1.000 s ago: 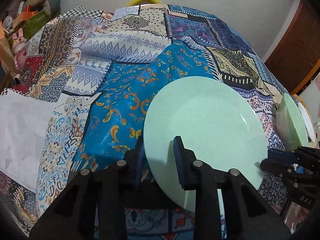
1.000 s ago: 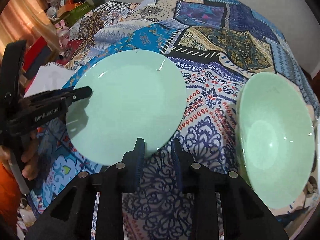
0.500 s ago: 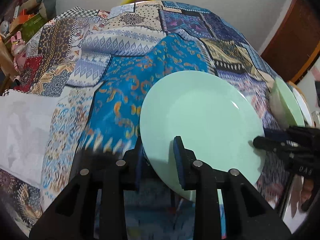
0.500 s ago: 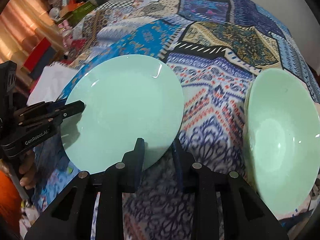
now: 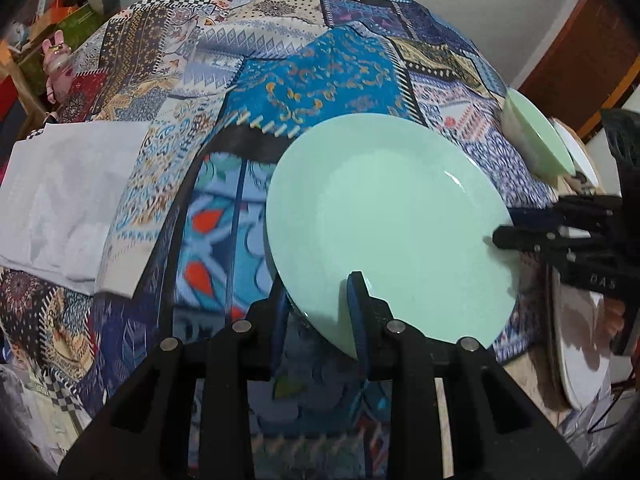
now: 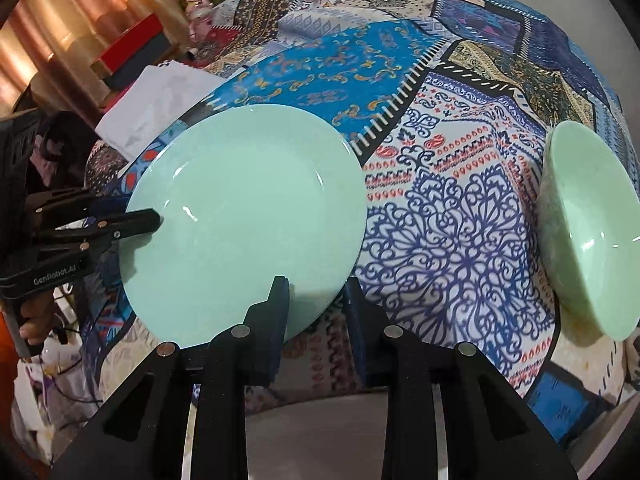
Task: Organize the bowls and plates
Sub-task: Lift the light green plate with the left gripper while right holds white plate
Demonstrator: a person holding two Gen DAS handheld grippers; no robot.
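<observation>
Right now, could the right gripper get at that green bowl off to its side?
Probably not yet. The right gripper has its jaws around the rim of the mint green plate, which the left gripper also holds. The green bowl sits unobstructed on the patchwork cloth, so freeing the plate first should open the way.

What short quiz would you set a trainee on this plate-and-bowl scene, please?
1. True or false: the green plate carries food.
2. What sits at the right edge of the right wrist view? A) green bowl B) mug C) fork
3. Fill in: the plate's rim sits between the fingers of ___ grippers, the left gripper and the right gripper.
Key: 1 false; 2 A; 3 both.
</observation>
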